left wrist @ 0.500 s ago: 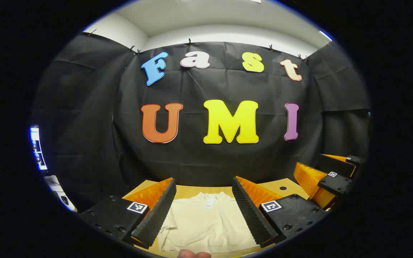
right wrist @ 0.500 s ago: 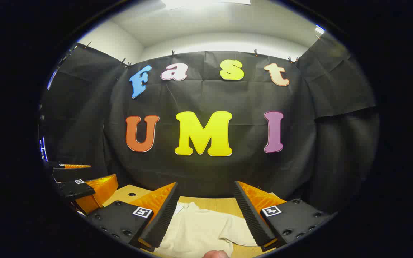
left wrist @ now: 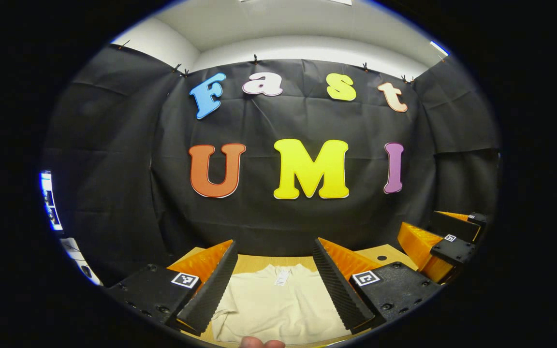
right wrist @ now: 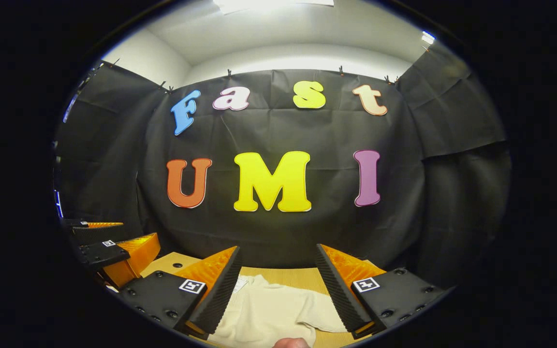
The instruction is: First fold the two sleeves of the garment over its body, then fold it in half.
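A cream garment (left wrist: 278, 304) lies flat on the wooden tabletop (left wrist: 254, 262), its neck and tag toward the far wall. The left tool (left wrist: 274, 285) hangs above the middle of it with its fingers wide apart and nothing between them. The right tool (right wrist: 275, 292) hangs over the garment's right side, likewise spread and empty; a short sleeve (right wrist: 324, 316) lies out to the side below it. Off at the edge of each view sits the other tool, level with it.

The cloth looks thin, soft and light. It should drape and crease readily, and a single layer may slide on the smooth wood, so a shallow pinch could lift only a ridge. The best hold for each sleeve is probably its outer hem edge, taken flat. The left sleeve seems partly hidden behind the left tool's finger, so I cannot tell how it lies. No fold looks made yet.
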The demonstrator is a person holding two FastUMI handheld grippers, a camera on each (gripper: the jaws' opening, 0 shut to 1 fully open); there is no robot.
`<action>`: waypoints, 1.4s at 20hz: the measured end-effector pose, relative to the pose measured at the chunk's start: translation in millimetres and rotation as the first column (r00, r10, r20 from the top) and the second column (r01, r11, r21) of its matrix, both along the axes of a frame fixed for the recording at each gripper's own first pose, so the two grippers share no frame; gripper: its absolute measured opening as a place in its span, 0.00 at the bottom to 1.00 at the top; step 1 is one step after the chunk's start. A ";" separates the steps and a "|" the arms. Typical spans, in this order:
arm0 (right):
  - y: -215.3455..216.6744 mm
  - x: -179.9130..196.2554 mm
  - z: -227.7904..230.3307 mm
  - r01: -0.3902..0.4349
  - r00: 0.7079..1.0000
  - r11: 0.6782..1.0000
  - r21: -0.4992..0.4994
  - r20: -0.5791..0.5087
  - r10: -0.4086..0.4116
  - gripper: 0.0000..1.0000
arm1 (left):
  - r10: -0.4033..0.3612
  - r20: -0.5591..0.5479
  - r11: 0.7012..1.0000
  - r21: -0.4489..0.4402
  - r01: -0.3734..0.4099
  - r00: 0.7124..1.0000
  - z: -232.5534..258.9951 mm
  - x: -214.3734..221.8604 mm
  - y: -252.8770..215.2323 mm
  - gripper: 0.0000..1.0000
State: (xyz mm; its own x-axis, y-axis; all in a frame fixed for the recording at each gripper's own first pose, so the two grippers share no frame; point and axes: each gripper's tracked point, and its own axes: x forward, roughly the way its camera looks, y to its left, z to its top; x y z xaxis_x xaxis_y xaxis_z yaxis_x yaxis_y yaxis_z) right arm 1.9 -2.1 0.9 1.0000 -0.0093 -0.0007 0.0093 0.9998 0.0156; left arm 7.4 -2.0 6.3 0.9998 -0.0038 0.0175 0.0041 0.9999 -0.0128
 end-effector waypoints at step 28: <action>-177.5 -34.4 -68.7 0.160 0.969 0.985 -0.066 -0.178 -0.170 0.93 | -0.205 -0.079 0.978 0.013 0.207 0.976 -40.6 2.8 -93.8 0.99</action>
State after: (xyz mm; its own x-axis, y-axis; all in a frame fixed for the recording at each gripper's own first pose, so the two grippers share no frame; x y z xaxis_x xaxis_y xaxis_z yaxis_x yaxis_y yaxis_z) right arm -32.4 -179.6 -67.8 0.9677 -0.1789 -0.1777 0.1722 0.9837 -0.0526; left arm 10.2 -95.7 -34.4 0.9759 -0.2094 -0.0612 0.2098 0.9778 -0.0005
